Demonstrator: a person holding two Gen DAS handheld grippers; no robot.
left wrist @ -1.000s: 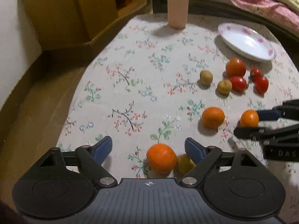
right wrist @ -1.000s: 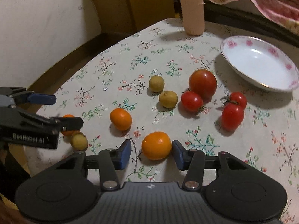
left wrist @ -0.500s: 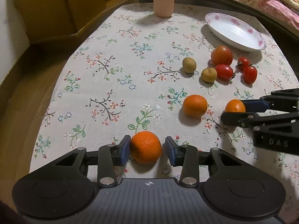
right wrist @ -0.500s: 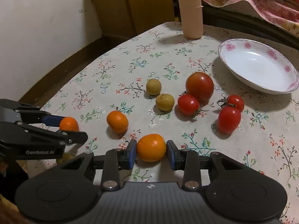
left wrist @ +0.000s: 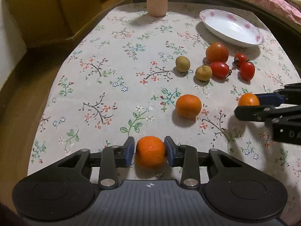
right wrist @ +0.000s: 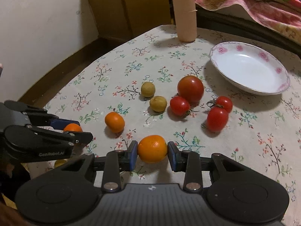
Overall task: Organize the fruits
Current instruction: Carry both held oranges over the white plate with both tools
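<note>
Both grippers have closed in — left gripper (left wrist: 150, 151) clamps one orange (left wrist: 150, 152), right gripper (right wrist: 152, 151) clamps another orange (right wrist: 152, 151).

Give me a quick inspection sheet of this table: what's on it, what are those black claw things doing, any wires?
Surface: round table under a floral tablecloth.
Job's things: three oranges, one in each gripper and a loose orange between them; four red tomatoes, the large tomato in the rear; two small yellow-brown fruits; another yellowish fruit half hidden by the left gripper; empty rose-rimmed plate.
Clutter: tall pinkish cylinder at the far edge.
Grippers: left gripper fingers closed on the left orange; right gripper fingers closed on the right orange.
Cables: nothing seen.
Surroundings: white wall, yellow furniture, pink patterned fabric.
</note>
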